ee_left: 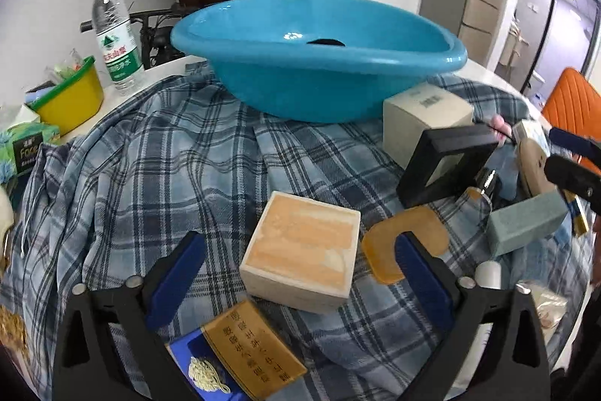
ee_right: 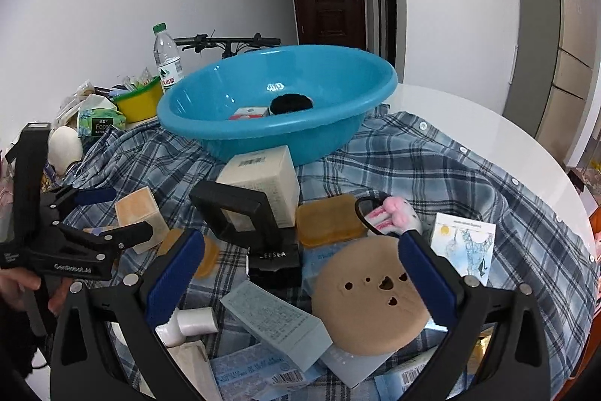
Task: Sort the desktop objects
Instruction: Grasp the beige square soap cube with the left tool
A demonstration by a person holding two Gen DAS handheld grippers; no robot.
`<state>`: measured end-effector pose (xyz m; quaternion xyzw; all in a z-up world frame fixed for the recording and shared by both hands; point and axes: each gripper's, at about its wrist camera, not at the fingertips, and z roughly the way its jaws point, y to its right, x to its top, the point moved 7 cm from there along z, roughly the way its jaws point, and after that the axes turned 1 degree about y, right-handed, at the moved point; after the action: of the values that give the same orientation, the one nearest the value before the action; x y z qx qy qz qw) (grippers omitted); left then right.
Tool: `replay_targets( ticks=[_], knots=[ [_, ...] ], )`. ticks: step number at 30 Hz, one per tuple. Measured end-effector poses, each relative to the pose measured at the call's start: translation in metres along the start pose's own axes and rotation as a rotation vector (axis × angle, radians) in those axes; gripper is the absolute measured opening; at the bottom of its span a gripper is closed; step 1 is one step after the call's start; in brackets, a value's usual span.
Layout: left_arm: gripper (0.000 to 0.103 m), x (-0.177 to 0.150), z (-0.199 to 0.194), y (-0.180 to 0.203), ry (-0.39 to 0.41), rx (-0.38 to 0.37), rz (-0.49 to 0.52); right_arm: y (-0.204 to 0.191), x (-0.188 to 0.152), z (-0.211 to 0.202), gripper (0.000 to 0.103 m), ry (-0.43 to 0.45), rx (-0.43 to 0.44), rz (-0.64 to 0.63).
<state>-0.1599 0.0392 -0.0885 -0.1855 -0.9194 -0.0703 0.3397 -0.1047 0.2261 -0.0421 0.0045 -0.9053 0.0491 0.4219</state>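
Pale wooden cube box with an orange-stained top [ee_left: 300, 250] sits on the plaid cloth in front of the big blue plastic basin [ee_left: 319, 59], right between the left gripper [ee_left: 300, 273]'s wide-spread fingers, untouched. Right gripper [ee_right: 300, 273] is spread too, over a round tan disc [ee_right: 372, 292].

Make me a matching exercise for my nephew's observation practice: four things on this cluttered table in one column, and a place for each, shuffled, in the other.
Things:
1. black round object
2. wooden block
3. water bottle
4. round tan disc

Places:
A. between the open left gripper fingers
B. inside the blue basin
C. between the open right gripper fingers
D. upright beside the yellow tub

Pairs: 1-B, 2-A, 3-D, 4-C
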Motion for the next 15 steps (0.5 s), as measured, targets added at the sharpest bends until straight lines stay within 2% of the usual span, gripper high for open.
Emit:
replay_targets(
  ticks=[3,5,7,11,15],
  knots=[
    [0.088,-0.003,0.003,0.009,-0.007,-0.006,0.057,0.004,-0.003,0.004,0.103,-0.013,-0.012,0.008],
    [0.075,-0.005,0.005,0.013,-0.017,-0.015,0.064,0.006,-0.004,0.004,0.103,-0.021,-0.017,0.015],
    [0.056,-0.004,0.002,0.013,-0.012,-0.019,0.037,0.006,-0.003,0.000,0.103,-0.014,-0.023,0.015],
    [0.055,-0.002,-0.017,0.016,0.037,-0.032,0.016,0.005,0.000,-0.010,0.103,0.013,-0.017,0.010],
    [0.055,-0.004,-0.036,0.020,0.077,-0.020,-0.016,0.010,-0.004,-0.008,0.103,0.003,-0.014,0.040]
  ],
)
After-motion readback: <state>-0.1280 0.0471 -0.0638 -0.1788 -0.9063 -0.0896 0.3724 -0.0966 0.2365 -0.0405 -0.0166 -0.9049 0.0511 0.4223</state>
